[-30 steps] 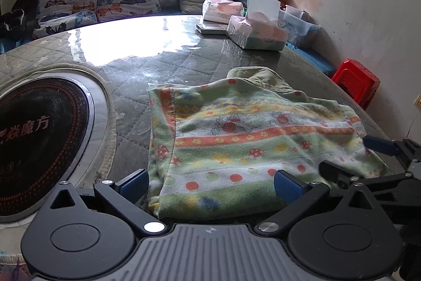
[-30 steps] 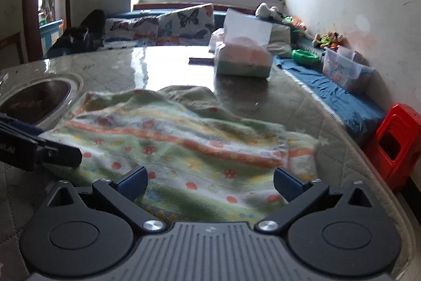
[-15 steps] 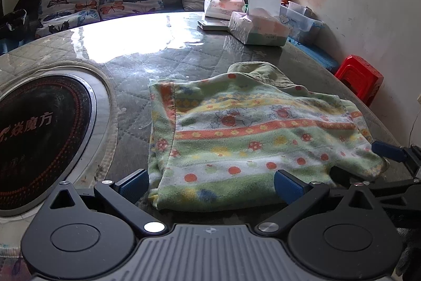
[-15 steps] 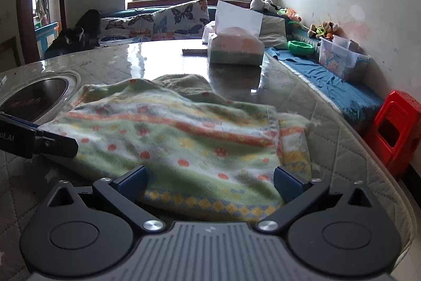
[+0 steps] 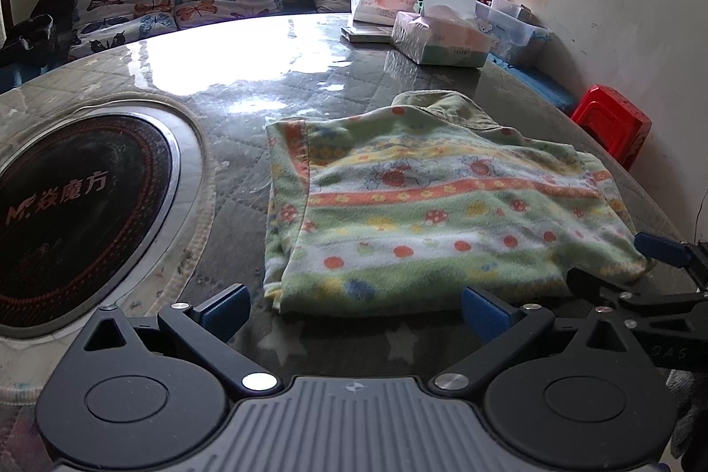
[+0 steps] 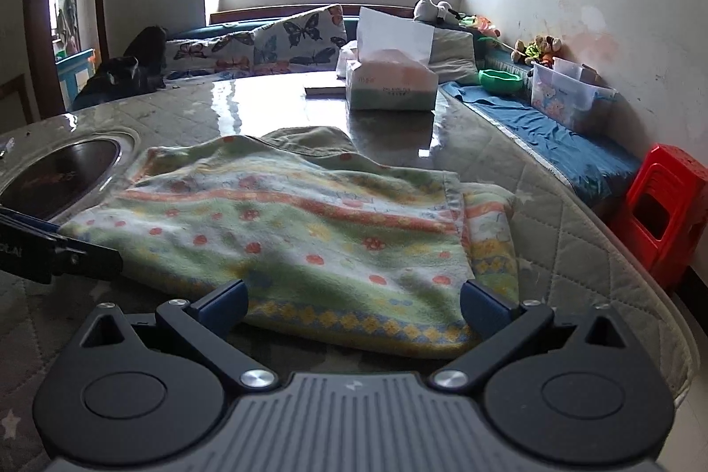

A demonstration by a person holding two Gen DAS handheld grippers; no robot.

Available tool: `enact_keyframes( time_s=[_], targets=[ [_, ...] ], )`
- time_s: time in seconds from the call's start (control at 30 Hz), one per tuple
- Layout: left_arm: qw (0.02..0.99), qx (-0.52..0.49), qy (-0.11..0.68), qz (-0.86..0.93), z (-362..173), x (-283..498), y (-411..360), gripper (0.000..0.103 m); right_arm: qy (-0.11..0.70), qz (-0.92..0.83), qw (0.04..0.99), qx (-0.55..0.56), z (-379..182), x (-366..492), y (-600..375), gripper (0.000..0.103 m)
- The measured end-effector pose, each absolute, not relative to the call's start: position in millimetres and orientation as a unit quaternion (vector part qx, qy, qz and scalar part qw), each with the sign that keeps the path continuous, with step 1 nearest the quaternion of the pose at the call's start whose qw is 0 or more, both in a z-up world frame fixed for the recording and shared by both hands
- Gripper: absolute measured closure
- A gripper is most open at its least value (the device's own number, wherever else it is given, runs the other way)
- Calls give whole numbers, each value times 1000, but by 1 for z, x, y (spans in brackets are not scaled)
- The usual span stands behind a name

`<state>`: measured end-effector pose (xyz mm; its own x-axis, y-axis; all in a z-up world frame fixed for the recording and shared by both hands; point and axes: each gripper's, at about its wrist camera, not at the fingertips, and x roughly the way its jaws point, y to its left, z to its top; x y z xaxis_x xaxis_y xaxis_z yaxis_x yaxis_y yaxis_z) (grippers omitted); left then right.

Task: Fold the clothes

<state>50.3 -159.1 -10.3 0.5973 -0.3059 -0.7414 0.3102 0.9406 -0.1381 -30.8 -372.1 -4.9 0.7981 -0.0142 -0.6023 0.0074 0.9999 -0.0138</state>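
Observation:
A folded green garment [image 5: 433, 215] with orange stripes and red dots lies flat on the round quilted table [image 5: 274, 91]. A plain olive layer pokes out at its far edge. My left gripper [image 5: 354, 310] stands open just short of the garment's near hem, holding nothing. In the right wrist view the same garment [image 6: 301, 224] spreads ahead, and my right gripper [image 6: 354, 306] is open at its near edge with nothing between the fingers. The right gripper's blue fingertips [image 5: 659, 246] show at the garment's right corner in the left wrist view.
A black round cooktop [image 5: 75, 197] is set into the table at the left. Tissue boxes [image 5: 442, 38] and a flat book stand at the far side. A red stool [image 5: 613, 127] sits off the right edge, and a cushioned bench [image 6: 544, 144] runs along the wall.
Both grippers have drawn back from the garment toward the table's near edge. The garment now lies flat and free of both.

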Motion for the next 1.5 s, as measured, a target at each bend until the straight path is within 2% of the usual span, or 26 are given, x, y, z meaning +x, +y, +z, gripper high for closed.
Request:
enact_keyframes(
  time_s=[1.5],
  targets=[
    [897,33,404,-179,-14,0,-159,0,324,20,945,31,-10,-73,-345,0]
  ],
)
